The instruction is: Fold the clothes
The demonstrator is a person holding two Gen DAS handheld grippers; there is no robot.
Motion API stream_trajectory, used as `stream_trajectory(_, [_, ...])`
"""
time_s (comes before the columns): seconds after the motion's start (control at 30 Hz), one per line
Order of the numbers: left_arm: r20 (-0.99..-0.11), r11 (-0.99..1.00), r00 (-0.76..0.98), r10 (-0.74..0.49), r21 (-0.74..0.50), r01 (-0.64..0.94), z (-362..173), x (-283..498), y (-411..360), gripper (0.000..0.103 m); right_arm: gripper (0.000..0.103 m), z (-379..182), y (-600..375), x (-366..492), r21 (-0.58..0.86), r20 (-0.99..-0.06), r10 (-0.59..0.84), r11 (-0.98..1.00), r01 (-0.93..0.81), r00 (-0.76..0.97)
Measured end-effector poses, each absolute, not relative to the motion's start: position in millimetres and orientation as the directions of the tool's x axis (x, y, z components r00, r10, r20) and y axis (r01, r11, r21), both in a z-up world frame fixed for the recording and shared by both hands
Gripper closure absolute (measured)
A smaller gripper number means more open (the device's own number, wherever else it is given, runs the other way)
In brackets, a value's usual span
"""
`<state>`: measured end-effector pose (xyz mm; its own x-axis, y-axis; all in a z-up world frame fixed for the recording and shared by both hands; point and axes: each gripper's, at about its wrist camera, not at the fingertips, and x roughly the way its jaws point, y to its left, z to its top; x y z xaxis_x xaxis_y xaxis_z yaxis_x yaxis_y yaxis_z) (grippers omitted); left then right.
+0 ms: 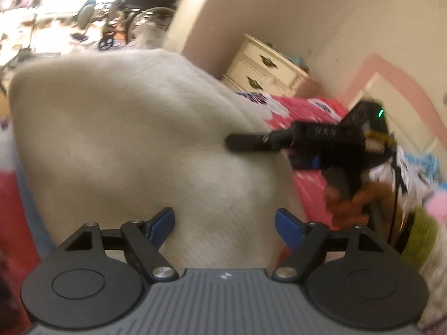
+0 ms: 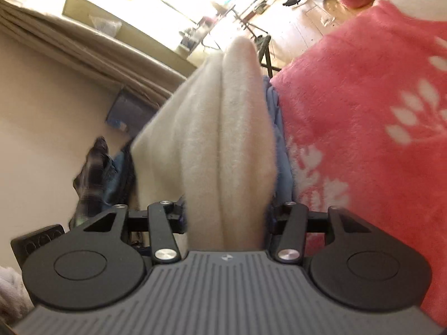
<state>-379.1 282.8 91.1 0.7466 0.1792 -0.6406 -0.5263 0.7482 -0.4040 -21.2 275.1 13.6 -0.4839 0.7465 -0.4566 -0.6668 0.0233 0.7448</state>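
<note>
While the cream fleece garment (image 1: pixel 134 145) hangs lifted above the pink blanket (image 2: pixel 363 111), the right gripper (image 2: pixel 226 212) is clamped on its doubled edge — the left gripper (image 1: pixel 225 223) stands apart, fleece between its jaws. One fold looks started; laying flat remains.

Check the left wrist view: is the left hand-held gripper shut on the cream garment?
No, the left hand-held gripper has its blue pads spread wide, with the cream garment lying between them unpinched.
</note>
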Motion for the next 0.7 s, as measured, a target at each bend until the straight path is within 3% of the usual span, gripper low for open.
stream_trajectory(0.17, [-0.614,0.801,0.752,0.241,-0.312,-0.512,119.1,-389.9,283.3,0.023,0.054,82.5,259.5,-43.1,0.521,-0.46,0.826,-0.046,-0.853,-0.326])
stream_trajectory(0.3, [-0.702,0.797,0.66,0.268,-0.224,-0.561,91.3,-379.0,287.6,0.026,0.054,110.6,267.4,-70.7,0.354,-0.378,0.887,-0.125,-0.927,-0.265])
stream_trajectory(0.37, [-0.723,0.785,0.634,0.274,-0.212,-0.582,79.6,-377.3,289.4,0.026,0.055,94.6,281.7,-82.3,0.274,-0.451,0.859,-0.125,-0.953,-0.242])
stream_trajectory(0.43, [-0.715,0.784,0.645,0.27,-0.226,-0.578,89.0,-377.7,290.2,0.026,0.058,59.7,296.7,-83.1,0.204,-0.586,0.789,-0.079,-0.976,-0.186])
stream_trajectory(0.57, [-0.643,0.765,0.683,0.345,-0.23,-0.602,120.9,-378.5,306.6,0.024,0.059,69.2,294.6,-68.2,0.277,-0.576,0.798,-0.011,-0.961,-0.175])
stream_trajectory(0.7, [-0.599,0.564,0.559,0.573,-0.207,-0.799,134.3,-358.1,352.6,0.021,0.06,116.2,313.3,-73.2,0.256,-0.459,0.874,-0.041,-0.966,-0.159])
